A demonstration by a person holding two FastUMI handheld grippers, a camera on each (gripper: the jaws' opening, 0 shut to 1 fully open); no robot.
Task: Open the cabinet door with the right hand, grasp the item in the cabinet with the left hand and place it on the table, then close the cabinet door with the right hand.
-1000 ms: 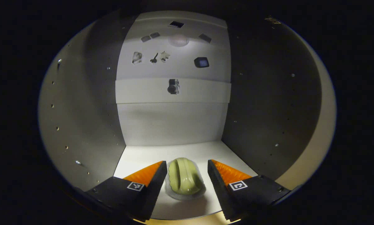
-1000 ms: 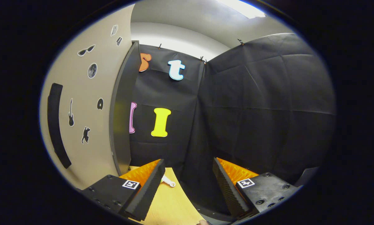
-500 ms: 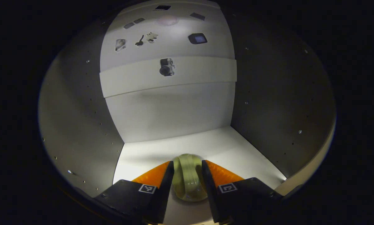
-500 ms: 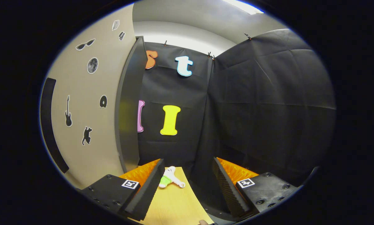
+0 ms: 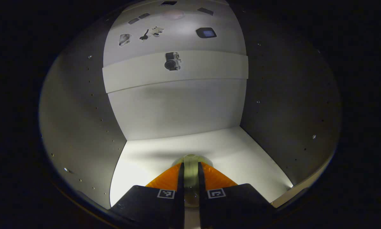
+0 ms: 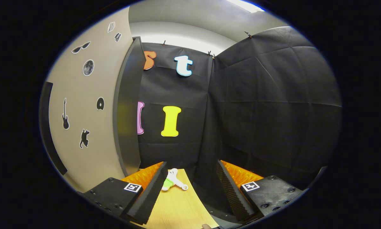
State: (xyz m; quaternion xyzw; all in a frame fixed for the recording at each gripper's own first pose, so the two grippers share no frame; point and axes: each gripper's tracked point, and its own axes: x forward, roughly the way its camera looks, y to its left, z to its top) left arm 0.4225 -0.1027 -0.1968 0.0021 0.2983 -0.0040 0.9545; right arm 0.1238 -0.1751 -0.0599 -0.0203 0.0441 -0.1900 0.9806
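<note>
In the left gripper view I look into the cabinet, with its white floor [image 5: 241, 149] and grey side walls. A pale green ridged item [image 5: 190, 171] in a clear wrapper sits near the front of that floor. My left gripper [image 5: 189, 181] is shut on it, both fingers pressing its sides. In the right gripper view the open cabinet door [image 6: 88, 105], beige with black stickers, stands at the left, seen nearly edge-on. My right gripper [image 6: 190, 184] hangs open beside it with nothing between its fingers, above the wooden table [image 6: 177, 206].
A small white and green toy [image 6: 173, 183] lies on the table by the door's foot. The black cloth wall [image 6: 266, 108] closes off the right. A white shelf front [image 5: 177, 71] crosses the cabinet's back. The door's dark handle strip [image 6: 50, 127] runs along its left side.
My left gripper has pushed deeper and closed from wide open onto the green item. The right gripper has drifted slightly, bringing the toy into sight; it stays open.
</note>
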